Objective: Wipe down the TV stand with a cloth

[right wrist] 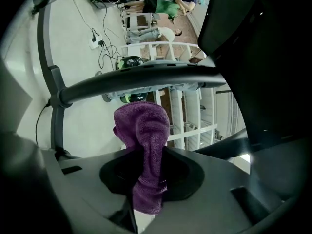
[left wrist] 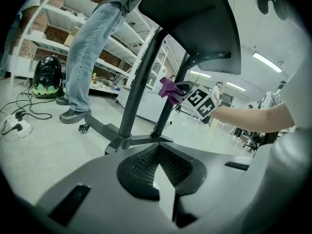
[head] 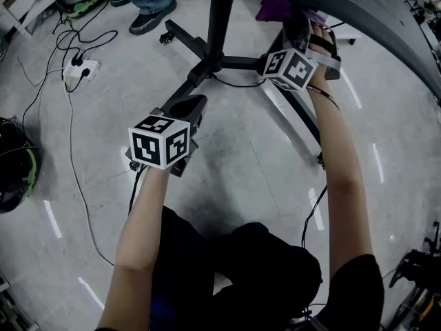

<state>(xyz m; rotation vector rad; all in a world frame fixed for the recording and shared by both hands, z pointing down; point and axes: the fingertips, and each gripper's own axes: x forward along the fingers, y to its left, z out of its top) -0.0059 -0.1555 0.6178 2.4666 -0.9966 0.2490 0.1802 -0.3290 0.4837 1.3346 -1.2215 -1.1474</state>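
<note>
Right gripper [head: 298,27] is up high, pinching the crumpled purple microfibre cloth [right wrist: 146,140] firmly between its jaws. In the left gripper view that cloth sits right at the thinner upright post [left wrist: 171,106] of the black metal TV stand [head: 220,19], touching it as far as I can tell. Left gripper [head: 190,107] hangs low beside a splayed base leg [head: 196,78], jaws pressed together on nothing. So the wiping looks under way on the uprights. No view shows which parts are clean, and I'd judge the legs down on the grey floor [head: 241,157] remain to be done.
</note>
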